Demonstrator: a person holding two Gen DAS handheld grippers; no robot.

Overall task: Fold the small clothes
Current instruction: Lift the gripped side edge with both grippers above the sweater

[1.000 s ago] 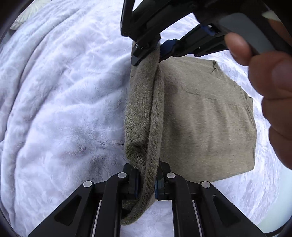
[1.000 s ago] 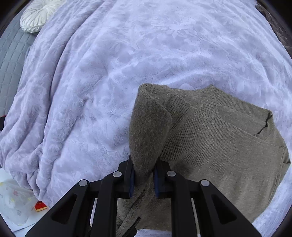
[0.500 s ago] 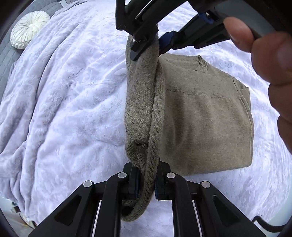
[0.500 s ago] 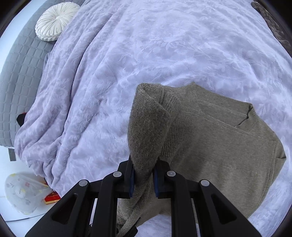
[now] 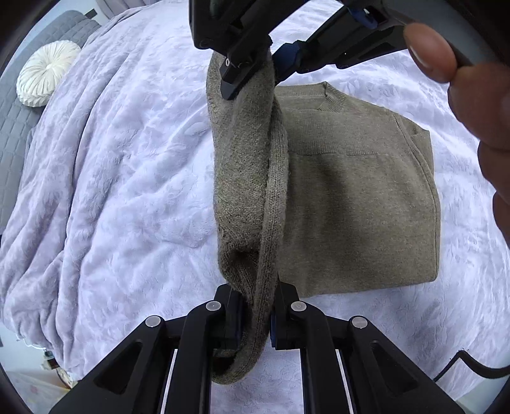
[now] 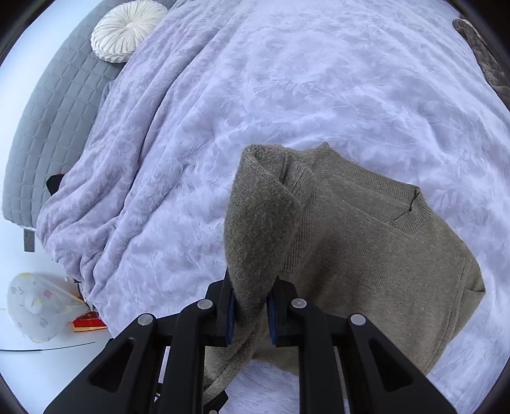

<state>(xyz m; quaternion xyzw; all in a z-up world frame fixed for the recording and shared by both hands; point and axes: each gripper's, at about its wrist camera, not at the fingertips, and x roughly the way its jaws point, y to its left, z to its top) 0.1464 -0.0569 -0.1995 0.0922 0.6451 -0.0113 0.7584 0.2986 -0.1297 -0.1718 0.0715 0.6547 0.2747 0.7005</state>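
Note:
An olive-brown knit sweater (image 5: 357,197) lies partly folded on a pale lilac blanket (image 5: 127,178). Its left edge is lifted off the blanket as a doubled band (image 5: 245,178). My left gripper (image 5: 255,305) is shut on the near end of that band. My right gripper (image 5: 251,76) is shut on the far end, seen from the left wrist view with a hand on its handle. In the right wrist view my right gripper (image 6: 251,312) pinches the raised fold (image 6: 258,229), and the sweater body with its neckline (image 6: 411,213) lies to the right.
A round white pleated cushion (image 6: 124,30) sits on a grey quilted bed cover (image 6: 47,127) at far left. The blanket's edge falls to a white floor with a patterned white object (image 6: 35,305) and a red item (image 6: 89,323). A dark knit item (image 6: 478,47) lies far right.
Both grippers have risen with the sweater's edge still pinched; more of the bed, the cushion and the floor now show. The sweater body stays flat on the blanket.

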